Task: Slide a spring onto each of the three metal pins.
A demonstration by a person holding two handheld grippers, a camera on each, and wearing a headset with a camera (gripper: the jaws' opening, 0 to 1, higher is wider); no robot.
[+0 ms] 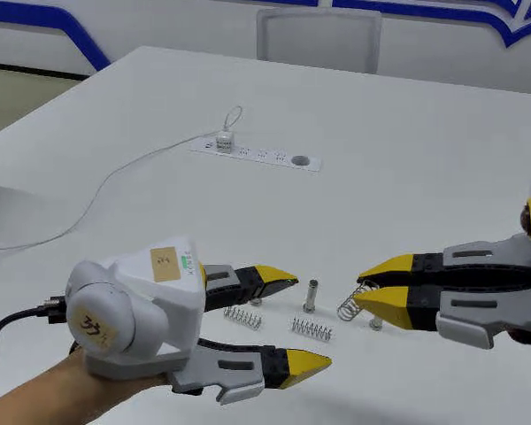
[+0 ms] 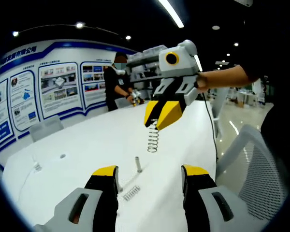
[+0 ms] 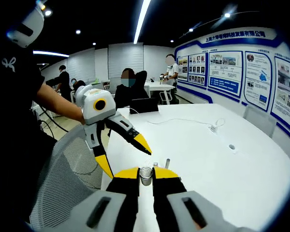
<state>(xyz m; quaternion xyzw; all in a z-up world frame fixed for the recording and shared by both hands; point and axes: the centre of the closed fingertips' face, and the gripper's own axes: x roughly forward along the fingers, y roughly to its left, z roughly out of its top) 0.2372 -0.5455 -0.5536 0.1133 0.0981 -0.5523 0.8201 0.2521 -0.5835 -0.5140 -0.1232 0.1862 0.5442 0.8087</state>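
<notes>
Spring [image 1: 354, 303] held by one end in right gripper [image 1: 365, 289], jaws clenched on it, the rest of the coil hanging free just right of tall pin [image 1: 311, 295] and clear of table [image 1: 407, 159]. The end grip is judged deliberate: the lower coils are left open so they can be threaded over a pin top. Two loose springs are seen flat on table, one [image 1: 242, 317] left of tall pin and nearer the person, one [image 1: 311, 329] just in front of it. What look like two shorter pins are noted, one [image 1: 255, 302] left of tall pin, one [image 1: 375, 324] right of it and near the hanging coil. Left gripper [image 1: 305, 320] is placed left of tall pin, jaws spread wide with nothing grasped, mouth turned towards the loose springs; it is judged to be held ready to take the next spring or steady a pin. No pin is seen carrying a spring, so the task is judged to be at the first of three
</notes>
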